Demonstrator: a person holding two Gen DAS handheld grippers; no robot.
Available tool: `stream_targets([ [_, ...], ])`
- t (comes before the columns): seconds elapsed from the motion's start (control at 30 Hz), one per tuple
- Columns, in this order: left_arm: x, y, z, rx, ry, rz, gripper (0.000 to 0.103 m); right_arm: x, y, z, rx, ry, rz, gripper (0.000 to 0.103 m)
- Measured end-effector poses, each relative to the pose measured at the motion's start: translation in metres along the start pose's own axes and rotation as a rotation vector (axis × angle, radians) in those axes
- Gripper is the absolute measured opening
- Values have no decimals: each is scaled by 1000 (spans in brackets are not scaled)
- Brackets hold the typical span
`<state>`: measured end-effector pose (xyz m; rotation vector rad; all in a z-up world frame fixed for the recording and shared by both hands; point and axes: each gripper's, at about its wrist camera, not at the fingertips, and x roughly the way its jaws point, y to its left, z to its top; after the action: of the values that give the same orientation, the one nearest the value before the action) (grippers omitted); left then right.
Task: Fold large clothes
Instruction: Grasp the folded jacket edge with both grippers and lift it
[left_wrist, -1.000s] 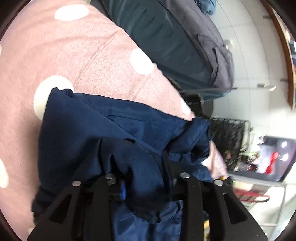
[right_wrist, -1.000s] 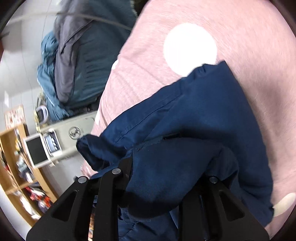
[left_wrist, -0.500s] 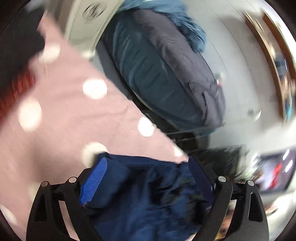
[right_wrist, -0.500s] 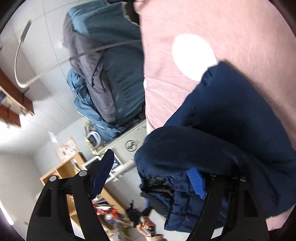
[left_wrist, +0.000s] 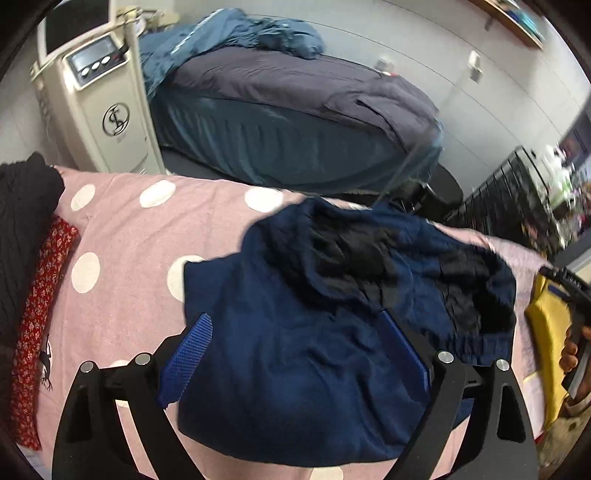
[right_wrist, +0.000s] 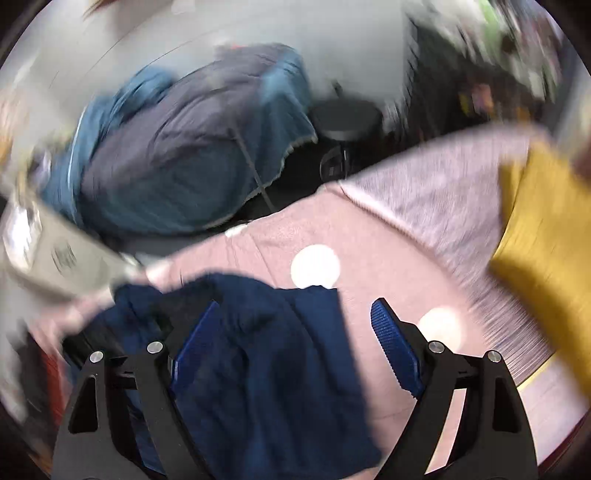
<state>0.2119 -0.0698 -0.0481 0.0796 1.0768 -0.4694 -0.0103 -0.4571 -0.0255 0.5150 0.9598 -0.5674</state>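
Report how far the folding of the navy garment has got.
Done: the navy garment lies bunched in a rough fold on the pink dotted cover, released. In hand: nothing; the left gripper and right gripper have just been opening, jaws wide, above it. Left: its far end looks rumpled, and a yellow garment looks unfolded.
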Motion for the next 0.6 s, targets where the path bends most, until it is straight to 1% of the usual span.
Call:
stream_targets([
  [0.03, 1, -13, -10, 28, -1, 11, 89, -5, 11, -13, -70, -16, -10, 87],
  [0.1, 7, -35, -28, 91, 16, 20, 89, -8, 24, -40, -156, -21, -13, 87],
  [0.2, 19, -61, -50, 194, 47, 60, 89, -1, 43, -82, -282, 22, 1, 87],
  [0.27, 25, -70, -57, 221, 62, 71, 89, 5, 52, -109, -338, 51, -8, 87],
  [0.37, 35, -76, -63, 229, 72, 71, 89, 10, 63, -139, -380, 91, 17, 87],
  [0.43, 43, -81, -65, 245, 73, 88, 89, 16, 72, -151, -426, 98, 14, 87],
  [0.5, 55, -86, -64, 261, 91, 99, 89, 23, 79, -160, -473, 119, 17, 87],
  [0.6, 73, -91, -58, 274, 115, 120, 89, 38, 81, -157, -449, 168, 17, 87],
])
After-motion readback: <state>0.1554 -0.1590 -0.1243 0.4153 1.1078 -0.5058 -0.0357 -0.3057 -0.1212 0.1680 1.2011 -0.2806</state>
